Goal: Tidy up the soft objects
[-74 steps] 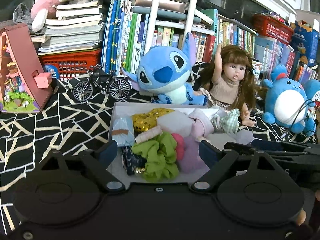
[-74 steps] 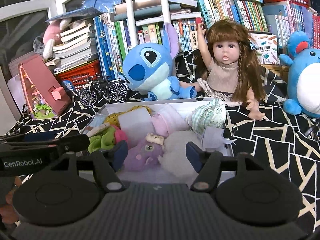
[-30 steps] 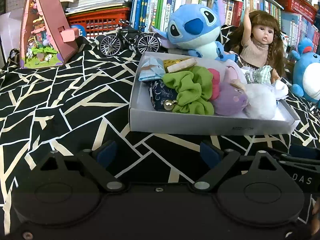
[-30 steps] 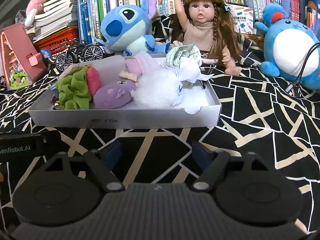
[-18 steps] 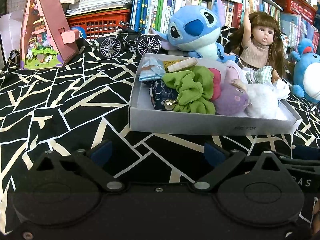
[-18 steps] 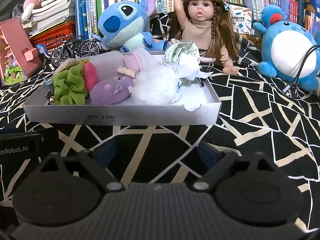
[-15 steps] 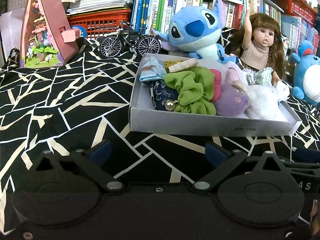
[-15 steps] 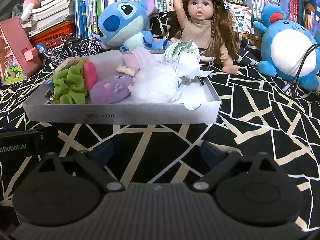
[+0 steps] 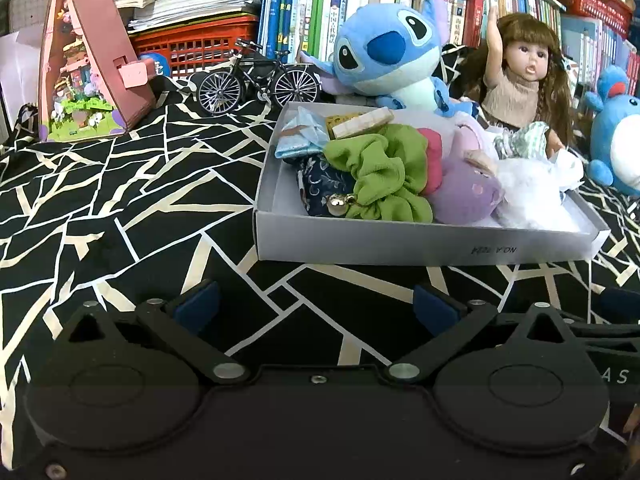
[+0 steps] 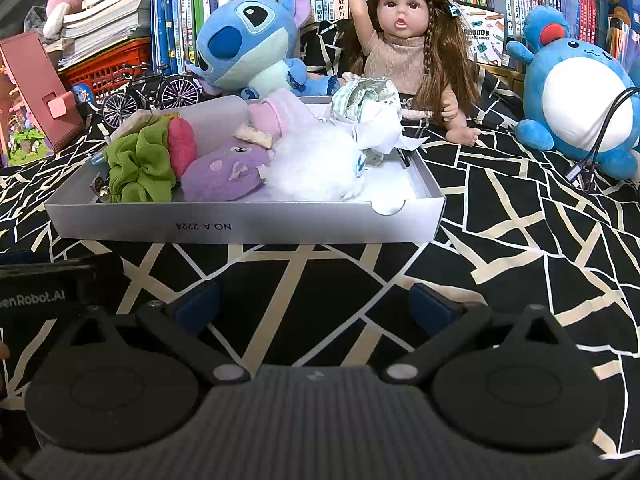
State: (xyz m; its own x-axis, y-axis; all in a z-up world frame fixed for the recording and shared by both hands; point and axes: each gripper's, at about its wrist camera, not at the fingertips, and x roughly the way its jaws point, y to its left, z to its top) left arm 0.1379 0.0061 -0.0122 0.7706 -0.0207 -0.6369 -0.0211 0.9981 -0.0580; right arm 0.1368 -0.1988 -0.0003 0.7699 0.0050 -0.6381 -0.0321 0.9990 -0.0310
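Note:
A shallow grey box [image 9: 420,246] [image 10: 248,226] sits on the black-and-white patterned cloth. It holds several soft items: a green scrunchie [image 9: 384,178] [image 10: 138,170], a purple plush [image 9: 466,194] [image 10: 224,176], a white fluffy piece [image 9: 528,192] [image 10: 316,168], a pink item [image 10: 280,116], a dark blue floral pouch [image 9: 320,184] and a light blue cloth [image 9: 300,138]. My left gripper [image 9: 316,308] is open and empty, low over the cloth in front of the box. My right gripper [image 10: 314,304] is open and empty, also just short of the box's front wall.
A blue Stitch plush [image 9: 384,56] [image 10: 248,44], a doll [image 9: 520,76] [image 10: 404,44] and a round blue plush [image 10: 576,96] sit behind the box. A model bicycle [image 9: 256,80], a pink dollhouse [image 9: 84,68] and a red crate [image 9: 192,46] stand at the left by the bookshelves.
Both grippers have pulled back and down from above the box to low in front of it. Both stayed open and have widened slightly in the last second.

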